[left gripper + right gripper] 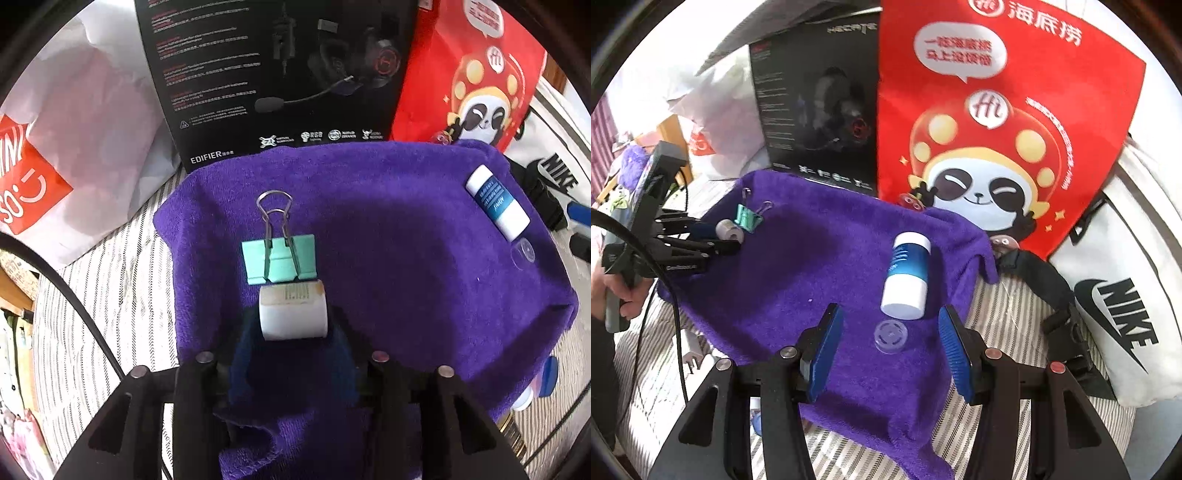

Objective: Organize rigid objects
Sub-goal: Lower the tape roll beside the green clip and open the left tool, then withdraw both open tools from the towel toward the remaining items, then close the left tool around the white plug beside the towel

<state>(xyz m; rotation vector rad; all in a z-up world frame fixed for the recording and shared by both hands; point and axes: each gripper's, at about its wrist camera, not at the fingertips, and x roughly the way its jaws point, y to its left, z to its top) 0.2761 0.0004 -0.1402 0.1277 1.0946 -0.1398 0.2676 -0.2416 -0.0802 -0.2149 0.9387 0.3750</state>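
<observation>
A purple towel [406, 240] lies on a striped bed. My left gripper [293, 332] is shut on a small white cylinder with a barcode label [293, 312], held just above the towel right behind a mint-green binder clip [279, 260]. In the right wrist view the left gripper [716, 240] shows at the left with the cylinder [729, 230] next to the clip [748, 218]. My right gripper [890, 350] is open and empty above the towel [812, 277]. A clear round cap [891, 336] lies between its fingers. A white and blue bottle [907, 275] lies just beyond it.
A black headset box [280, 74] and a red panda bag [997, 129] stand behind the towel. A white Nike bag [1115, 302] with a black strap lies at the right. A white plastic bag [81, 140] lies at the left. A cable [676, 314] trails from the left gripper.
</observation>
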